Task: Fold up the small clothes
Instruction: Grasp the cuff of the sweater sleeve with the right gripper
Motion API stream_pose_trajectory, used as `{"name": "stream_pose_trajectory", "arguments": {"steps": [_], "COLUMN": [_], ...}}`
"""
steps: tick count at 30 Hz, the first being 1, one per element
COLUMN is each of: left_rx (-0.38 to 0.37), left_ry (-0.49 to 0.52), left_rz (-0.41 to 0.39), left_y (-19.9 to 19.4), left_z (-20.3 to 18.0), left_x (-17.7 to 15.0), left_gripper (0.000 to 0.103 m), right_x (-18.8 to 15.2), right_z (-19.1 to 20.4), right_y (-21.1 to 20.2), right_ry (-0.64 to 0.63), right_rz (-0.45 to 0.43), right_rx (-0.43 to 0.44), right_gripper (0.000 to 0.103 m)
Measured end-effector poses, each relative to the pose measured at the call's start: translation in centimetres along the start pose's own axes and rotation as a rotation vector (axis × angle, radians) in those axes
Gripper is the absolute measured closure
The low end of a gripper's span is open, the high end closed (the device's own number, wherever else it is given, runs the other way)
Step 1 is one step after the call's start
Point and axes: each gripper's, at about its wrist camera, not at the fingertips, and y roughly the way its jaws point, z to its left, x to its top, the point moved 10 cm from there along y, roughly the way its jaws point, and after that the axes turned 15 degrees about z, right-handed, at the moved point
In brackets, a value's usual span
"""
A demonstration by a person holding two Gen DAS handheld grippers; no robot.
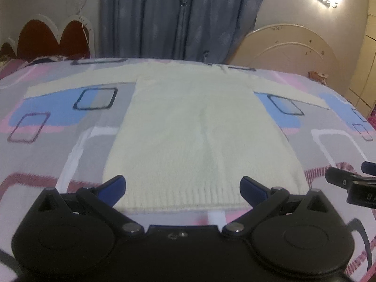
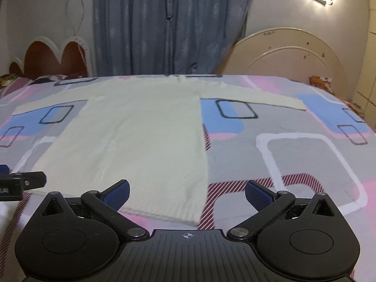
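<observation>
A cream knit sweater point(image 1: 192, 127) lies flat on the bed, sleeves spread to both sides and ribbed hem nearest me. It also shows in the right wrist view point(image 2: 131, 138). My left gripper point(image 1: 182, 188) is open and empty, its blue-padded fingers just above the hem's middle. My right gripper point(image 2: 186, 193) is open and empty, over the hem's right corner. The right gripper's tip shows at the right edge of the left wrist view point(image 1: 352, 183). The left gripper's tip shows at the left edge of the right wrist view point(image 2: 21, 181).
The bed sheet point(image 2: 293, 155) is grey, pink and blue with square outlines. A red scalloped headboard point(image 1: 47, 37) stands at far left, blue curtains point(image 1: 181, 16) behind, a cream headboard point(image 2: 293, 54) at far right.
</observation>
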Motion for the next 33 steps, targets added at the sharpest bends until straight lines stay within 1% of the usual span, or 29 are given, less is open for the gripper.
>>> {"name": "stream_pose_trajectory", "arguments": {"steps": [2,5,8,11,13,15,17,18,19,21,22,23,25,27,28,30,31,32,33], "left_rx": [0.003,0.002,-0.015,-0.050,-0.035,-0.016,-0.043,-0.041,-0.016,0.061,0.083,0.096,0.118,0.150,0.167,0.181,0.180,0.187,0.198], "left_ry": [0.000,-0.005,-0.007,0.013,0.030,0.042,0.053,0.056,0.055,0.048,0.047,0.043,0.029,0.021,0.016,-0.016,-0.036,-0.050,-0.058], "left_rz": [-0.014,-0.020,-0.007,0.030,0.020,0.010,0.022,0.022,0.014,-0.004,0.001,0.007,0.006,-0.002,-0.004,-0.006,-0.009,-0.007,-0.003], "left_y": [0.3,1.1,2.3,3.7,4.1,4.5,5.2,5.5,5.7,6.4,6.7,7.2,8.2,9.2,9.9,10.9,11.3,11.8,12.3], "left_z": [-0.1,-0.2,-0.5,-1.3,-1.8,-2.1,-2.7,-2.9,-2.9,-2.7,-2.6,-2.6,-2.5,-2.5,-2.5,-2.4,-2.4,-2.4,-2.4], "left_x": [1.0,2.4,3.7,4.6,5.3,6.0,6.8,7.2,7.8,9.2,9.8,10.4,11.7,12.9,13.6,14.6,15.0,15.3,15.6], "left_gripper": [0.000,0.000,0.000,0.000,0.000,0.000,0.000,0.000,0.000,0.000,0.003,0.006,0.012,0.015,0.020,0.024,0.023,0.023,0.023], "right_x": [0.8,2.1,3.6,4.8,5.5,6.4,7.5,8.1,8.7,10.3,11.1,12.0,13.8,15.5,16.3,17.5,17.9,18.3,18.6], "right_z": [-0.7,-2.0,-3.6,-5.3,-6.5,-7.8,-9.6,-10.6,-11.7,-14.0,-15.1,-16.4,-18.8,-21.5,-22.7,-24.8,-25.6,-26.6,-27.6], "right_y": [0.4,0.8,1.6,2.8,3.4,3.7,4.1,4.4,4.7,5.4,5.9,6.7,8.4,10.1,11.1,13.0,13.8,14.8,15.7], "right_ry": [0.015,0.034,0.049,0.069,0.091,0.122,0.171,0.193,0.210,0.236,0.247,0.261,0.299,0.357,0.373,0.407,0.422,0.436,0.452], "right_rz": [-0.004,-0.022,-0.036,-0.017,-0.011,-0.024,-0.036,-0.034,-0.033,-0.038,-0.039,-0.034,-0.042,-0.060,-0.068,-0.065,-0.066,-0.058,-0.047], "right_rx": [-0.006,-0.042,-0.079,-0.112,-0.112,-0.118,-0.109,-0.097,-0.093,-0.092,-0.094,-0.093,-0.053,-0.042,-0.035,-0.026,-0.019,-0.019,-0.024], "right_gripper": [0.000,0.000,0.000,0.000,0.000,0.000,0.000,0.000,0.000,0.000,0.000,0.000,0.000,0.001,0.001,0.001,0.014,0.036,0.039]}}
